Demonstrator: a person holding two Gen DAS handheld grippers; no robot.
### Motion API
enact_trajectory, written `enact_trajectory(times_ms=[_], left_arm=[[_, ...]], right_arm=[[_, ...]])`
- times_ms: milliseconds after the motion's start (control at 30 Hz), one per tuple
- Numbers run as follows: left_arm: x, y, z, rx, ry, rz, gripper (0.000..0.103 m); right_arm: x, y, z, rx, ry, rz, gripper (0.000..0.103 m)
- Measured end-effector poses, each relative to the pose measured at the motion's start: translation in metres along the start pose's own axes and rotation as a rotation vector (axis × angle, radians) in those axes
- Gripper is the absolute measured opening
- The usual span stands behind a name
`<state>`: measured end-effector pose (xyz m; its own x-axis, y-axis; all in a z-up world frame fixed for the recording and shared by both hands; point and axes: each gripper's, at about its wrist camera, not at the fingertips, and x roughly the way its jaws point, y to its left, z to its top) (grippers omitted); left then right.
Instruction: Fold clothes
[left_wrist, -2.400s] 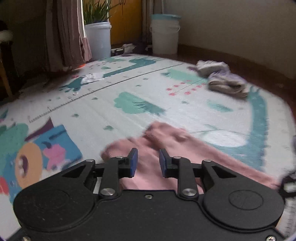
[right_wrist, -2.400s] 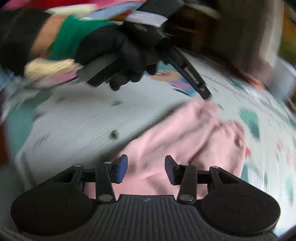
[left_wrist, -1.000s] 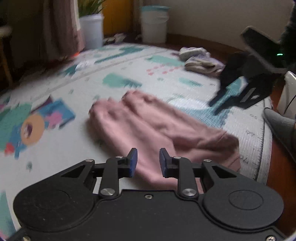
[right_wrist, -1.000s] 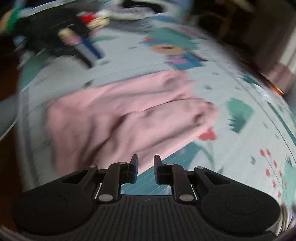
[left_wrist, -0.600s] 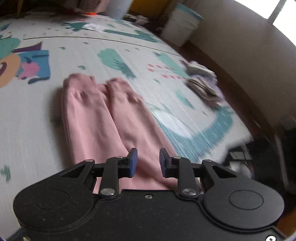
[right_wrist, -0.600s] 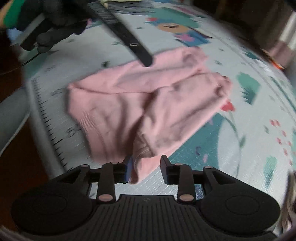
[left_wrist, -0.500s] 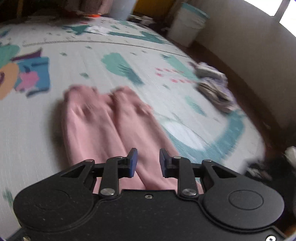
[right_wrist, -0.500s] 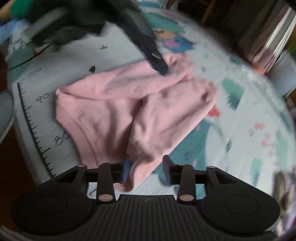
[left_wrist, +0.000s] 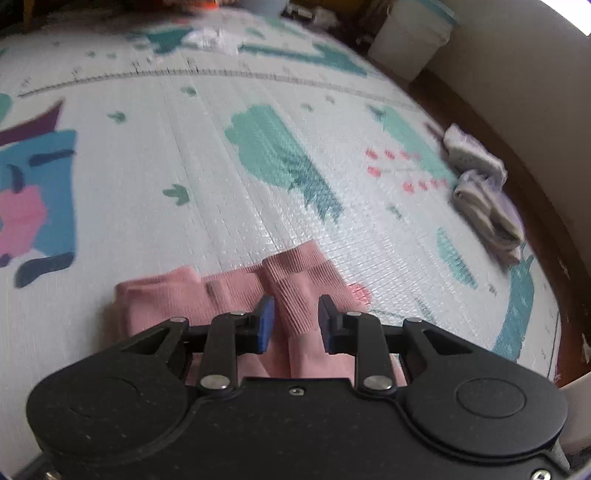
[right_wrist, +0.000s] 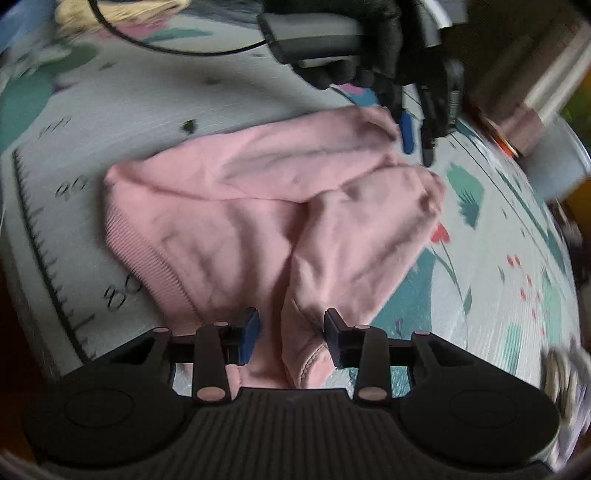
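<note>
Pink trousers (right_wrist: 258, 206) lie spread on a patterned play mat (left_wrist: 207, 155). In the left wrist view their two ribbed leg cuffs (left_wrist: 291, 284) lie at the near edge. My left gripper (left_wrist: 293, 323) is open, its jaws either side of the right cuff. In the right wrist view my right gripper (right_wrist: 291, 334) is open, with the waistband corner (right_wrist: 306, 358) between its jaws. The left gripper (right_wrist: 415, 129) also shows there, held by a black-gloved hand (right_wrist: 365, 40) at the far leg ends.
A pile of folded grey and lilac clothes (left_wrist: 484, 195) lies at the mat's right edge. A white bucket (left_wrist: 410, 40) stands by the wall beyond the mat. A ruler scale (right_wrist: 48, 258) is printed along the mat's near edge, with wooden floor past it.
My left gripper has moved forward and down along the trouser legs to the cuffs. My right gripper has opened wider and now straddles the waistband corner.
</note>
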<state>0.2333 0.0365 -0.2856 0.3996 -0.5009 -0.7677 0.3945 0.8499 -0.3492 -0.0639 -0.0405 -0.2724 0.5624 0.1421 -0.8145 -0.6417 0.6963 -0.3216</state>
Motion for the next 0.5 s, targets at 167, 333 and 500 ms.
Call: enact_trajectory(times_ms=[167, 333, 500], left_arm=[[0.02, -0.003, 0.005, -0.007, 0.052, 0.005, 0.024], [0.026, -0.005, 0.007, -0.019, 0.058, 0.008, 0.024], [0.023, -0.008, 0.005, -0.035, 0.03, 0.014, 0.017]], right_arm=[[0.003, -0.011, -0.005, 0.118, 0.011, 0.031, 0.039], [0.002, -0.024, -0.011, 0.212, -0.006, 0.054, 0.039], [0.002, -0.03, -0.018, 0.269, -0.007, 0.076, 0.039]])
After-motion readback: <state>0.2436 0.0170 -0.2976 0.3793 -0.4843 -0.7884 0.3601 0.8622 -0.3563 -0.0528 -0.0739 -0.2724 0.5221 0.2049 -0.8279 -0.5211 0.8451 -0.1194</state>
